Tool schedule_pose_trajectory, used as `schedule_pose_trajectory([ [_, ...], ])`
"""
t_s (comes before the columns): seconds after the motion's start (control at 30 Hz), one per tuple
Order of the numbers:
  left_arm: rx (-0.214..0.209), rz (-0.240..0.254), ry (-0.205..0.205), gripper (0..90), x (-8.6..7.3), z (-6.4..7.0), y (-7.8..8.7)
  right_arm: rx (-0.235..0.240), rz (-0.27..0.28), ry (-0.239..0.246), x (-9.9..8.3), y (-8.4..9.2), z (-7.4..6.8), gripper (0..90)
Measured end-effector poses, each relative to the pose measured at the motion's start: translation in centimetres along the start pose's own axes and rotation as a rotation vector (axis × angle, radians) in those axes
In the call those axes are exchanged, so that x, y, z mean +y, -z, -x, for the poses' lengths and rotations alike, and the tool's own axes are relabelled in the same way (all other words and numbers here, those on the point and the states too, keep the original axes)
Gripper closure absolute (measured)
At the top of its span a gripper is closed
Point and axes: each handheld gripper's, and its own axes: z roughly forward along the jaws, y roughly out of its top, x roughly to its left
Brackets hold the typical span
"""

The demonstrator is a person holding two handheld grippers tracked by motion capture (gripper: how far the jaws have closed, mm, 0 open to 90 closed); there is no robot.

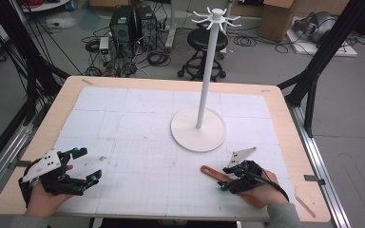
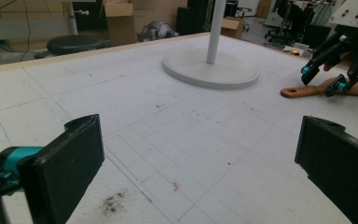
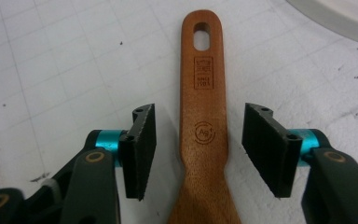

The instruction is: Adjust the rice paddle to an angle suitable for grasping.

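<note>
In the high view, a wooden spatula point(image 1: 212, 172) lies flat on the table point(image 1: 166, 85) near its front right edge, short of the white stand point(image 1: 199, 128); its blade is hidden under the right gripper point(image 1: 224, 177). The left gripper point(image 1: 88, 166) rests well apart, jaws open and empty.

In the left gripper view, both black jaws are cut off by the frame, and the spatula's blade is masked by the far gripper.

In the right gripper view, the handle sits between the pads point(image 3: 142, 144), which stand apart from it (a gap shows on each side). The closing is best kept centred and square on the neck, so the handle is not skewed.
</note>
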Motion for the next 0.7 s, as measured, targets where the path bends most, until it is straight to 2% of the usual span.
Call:
schedule_pose_trajectory([
  [0.03,0.000,0.001,0.000,1.8,-0.01,-0.01,0.00,-0.005,-0.014,0.005,-0.03,-0.11,0.00,45.4],
  [0.4,-0.001,-0.005,0.002,1.7,-0.09,-0.04,-0.04,-0.015,-0.035,-0.005,0.20,-0.07,-0.01,51.6],
  [0.6,-0.001,-0.009,0.004,1.7,-0.17,-0.01,-0.09,-0.019,-0.026,-0.018,0.08,0.05,0.24,63.0],
  [0.7,0.000,-0.010,0.003,1.7,-0.19,-0.03,-0.10,-0.019,-0.035,-0.027,0.22,0.06,0.31,63.7],
])
